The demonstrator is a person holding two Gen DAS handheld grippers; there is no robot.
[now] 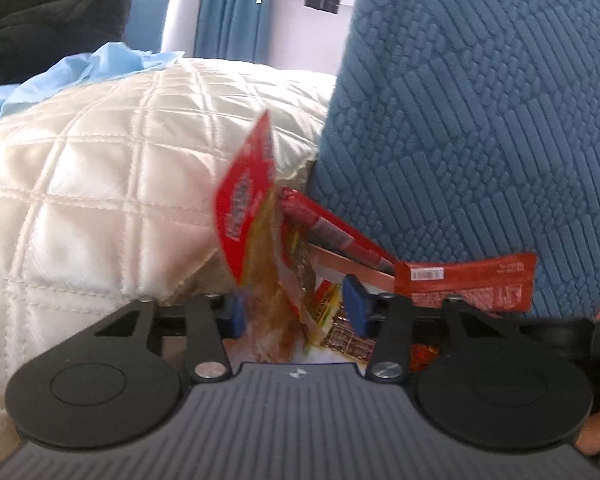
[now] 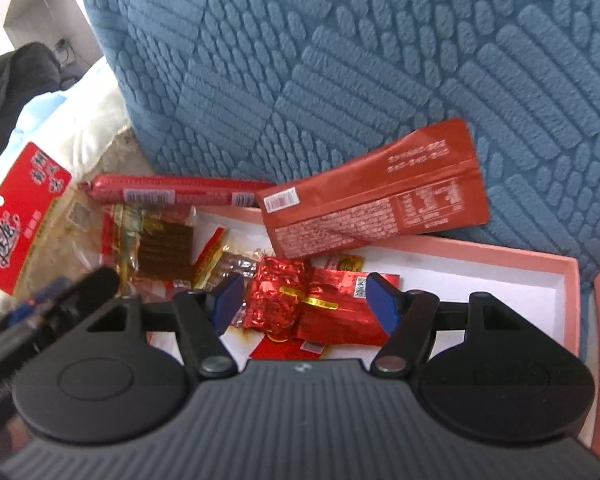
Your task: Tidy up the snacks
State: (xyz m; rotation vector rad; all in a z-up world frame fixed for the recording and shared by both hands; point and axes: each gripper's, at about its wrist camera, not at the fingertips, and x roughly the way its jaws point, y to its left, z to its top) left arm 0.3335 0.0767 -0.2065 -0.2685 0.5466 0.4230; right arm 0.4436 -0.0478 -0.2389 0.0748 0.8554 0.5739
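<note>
Left gripper fingers straddled the red-headed snack bag over the pink box; grip unconfirmed. Right gripper fingers stood open above foil packets, presumably next.

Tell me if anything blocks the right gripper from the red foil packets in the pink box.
Nothing visible does. The right gripper hangs open just above the red foil packets in the pink box; the brick-red pouch lies further back, clear of them.
</note>
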